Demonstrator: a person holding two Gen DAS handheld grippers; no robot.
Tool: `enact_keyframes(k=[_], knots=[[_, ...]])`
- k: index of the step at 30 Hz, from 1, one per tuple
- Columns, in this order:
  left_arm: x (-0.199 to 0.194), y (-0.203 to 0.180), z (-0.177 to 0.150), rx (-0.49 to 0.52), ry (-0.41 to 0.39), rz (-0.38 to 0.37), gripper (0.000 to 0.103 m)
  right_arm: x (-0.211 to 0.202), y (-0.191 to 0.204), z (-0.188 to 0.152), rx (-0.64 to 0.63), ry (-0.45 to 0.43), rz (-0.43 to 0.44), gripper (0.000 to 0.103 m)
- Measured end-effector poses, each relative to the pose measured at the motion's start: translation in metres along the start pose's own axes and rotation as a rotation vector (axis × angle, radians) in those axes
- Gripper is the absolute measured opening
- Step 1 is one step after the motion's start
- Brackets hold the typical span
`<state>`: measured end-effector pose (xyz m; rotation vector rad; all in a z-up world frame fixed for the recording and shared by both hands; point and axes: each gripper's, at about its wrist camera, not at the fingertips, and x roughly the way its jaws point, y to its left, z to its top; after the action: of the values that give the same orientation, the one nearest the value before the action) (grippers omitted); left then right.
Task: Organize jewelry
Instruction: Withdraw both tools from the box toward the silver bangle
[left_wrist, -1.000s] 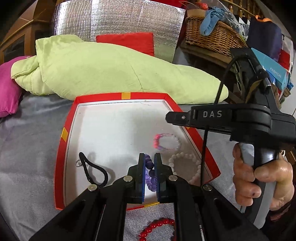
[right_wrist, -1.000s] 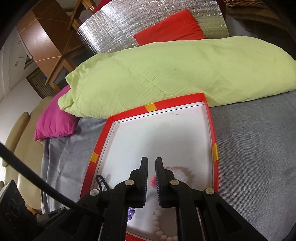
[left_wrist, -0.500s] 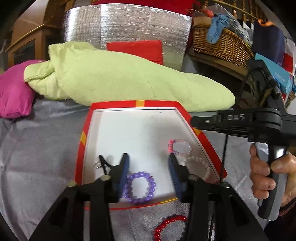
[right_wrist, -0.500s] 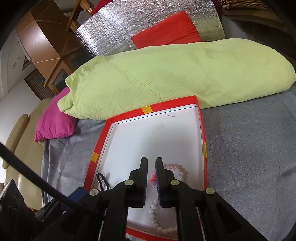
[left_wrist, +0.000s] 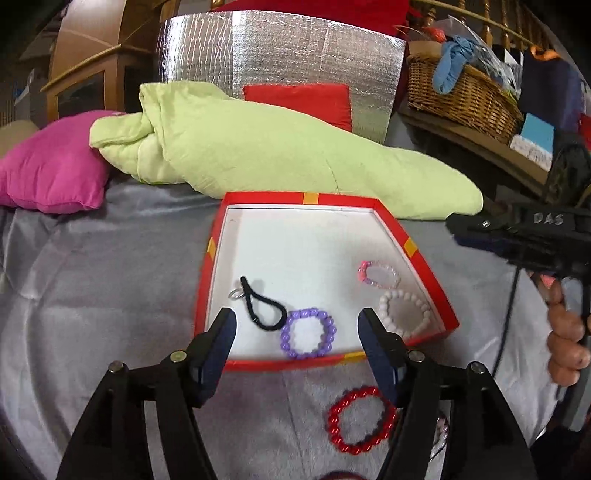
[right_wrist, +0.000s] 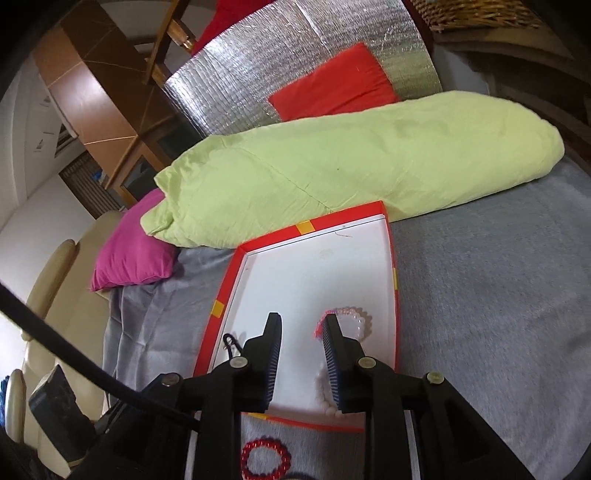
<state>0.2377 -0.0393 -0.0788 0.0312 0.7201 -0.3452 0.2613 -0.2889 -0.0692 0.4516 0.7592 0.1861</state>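
Red-rimmed box (left_wrist: 424, 266): one. Beaded bracelets inside box: three — purple bracelet (left_wrist: 308, 334), white bracelet (left_wrist: 404, 314), pink-and-clear bracelet (left_wrist: 378, 274). Black hair tie (left_wrist: 264, 308) with small metal ring: one, inside box. Red bracelet (left_wrist: 362, 420) outside box on grey cover: one. Bracelets total: four. Cushions: two — magenta cushion (left_wrist: 51, 162), red cushion (left_wrist: 303, 101). Green rolled quilt (left_wrist: 277, 155): one. Wicker basket (left_wrist: 461, 99): one.

Four bracelets (left_wrist: 308, 333) inside red tray (left_wrist: 413, 243)
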Motion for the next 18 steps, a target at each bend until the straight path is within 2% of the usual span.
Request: enact_keyframes(k=[7, 10, 12, 14, 18], knots=[[-0.022, 0.011, -0.021, -0.009, 0.014, 0.032, 0.069, -0.035, -0.004, -0.03, -0.017, 0.013, 0.003, 0.025], [-0.03, 0.019, -0.031, -0.038, 0.027, 0.025, 0.069, -0.042, -0.009, -0.048, -0.011, 0.05, 0.008, 0.026], [-0.034, 0.022, -0.038, -0.031, 0.038, 0.028, 0.069, -0.043, -0.01, -0.061, -0.014, 0.089, 0.01, 0.033], [-0.037, 0.022, -0.044, -0.008, 0.045, 0.041, 0.069, -0.044, -0.009, -0.075, -0.032, 0.118, 0.0, 0.051], [-0.045, 0.024, -0.062, 0.076, 0.076, 0.053, 0.069, -0.041, -0.004, -0.096, -0.075, 0.168, -0.007, 0.053]])
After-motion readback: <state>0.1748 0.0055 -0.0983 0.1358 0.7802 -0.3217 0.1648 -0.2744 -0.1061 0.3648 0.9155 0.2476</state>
